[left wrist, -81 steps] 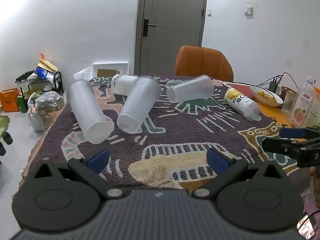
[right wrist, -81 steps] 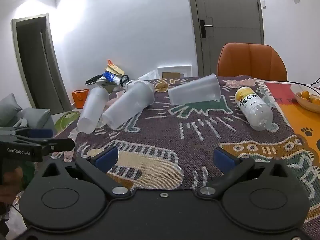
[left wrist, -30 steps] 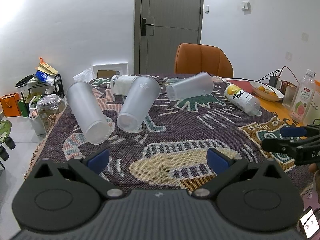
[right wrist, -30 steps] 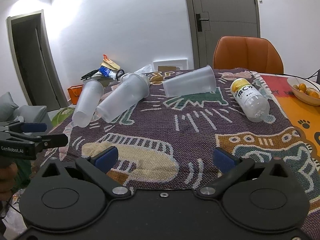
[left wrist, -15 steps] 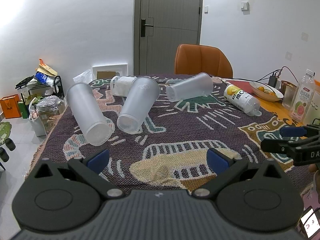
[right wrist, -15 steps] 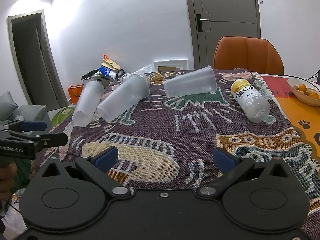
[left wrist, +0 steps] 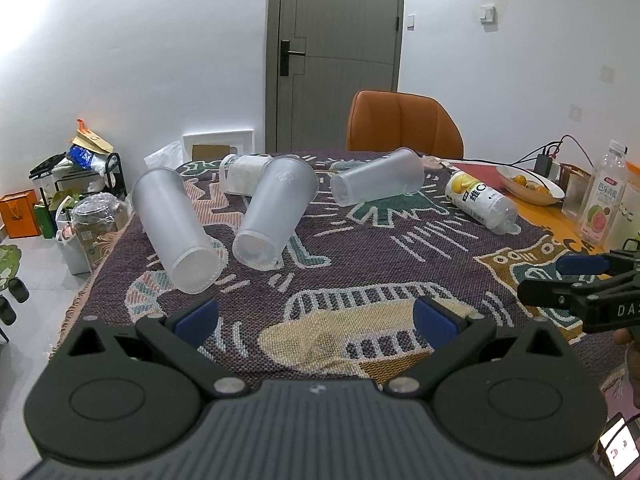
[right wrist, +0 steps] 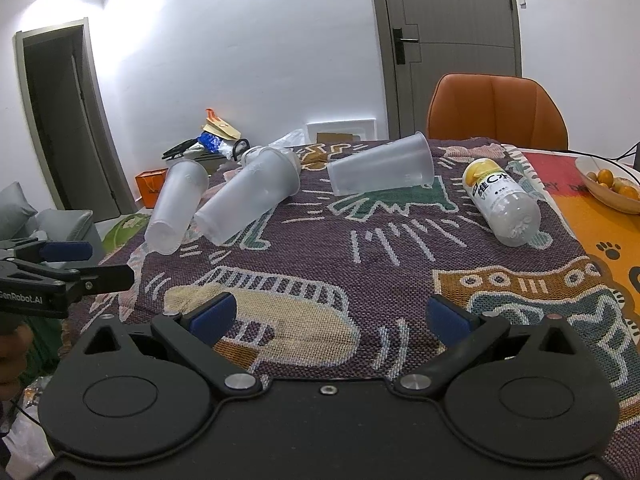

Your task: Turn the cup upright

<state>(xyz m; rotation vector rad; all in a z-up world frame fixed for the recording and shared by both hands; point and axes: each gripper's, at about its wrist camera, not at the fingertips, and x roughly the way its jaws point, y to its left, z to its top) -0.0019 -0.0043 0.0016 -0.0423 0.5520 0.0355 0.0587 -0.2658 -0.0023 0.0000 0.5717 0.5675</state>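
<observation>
White walls (left wrist: 140, 60); grey door (left wrist: 336, 52) with black handle at back. Orange chair (left wrist: 404, 124) behind table with patterned cloth (left wrist: 360, 264). Second doorway (right wrist: 60, 120), dark, at left. Grey sofa (right wrist: 24, 220) near it. Clutter rack (left wrist: 72, 168) and orange bag (left wrist: 20, 212) on light floor (left wrist: 36, 300). Wall switch (left wrist: 487, 12) right of door.

We can't see most of the roll (left wrist: 244, 174), hidden behind the middle cup (left wrist: 276, 210); phone (left wrist: 618, 450) is cut off at the edge.
</observation>
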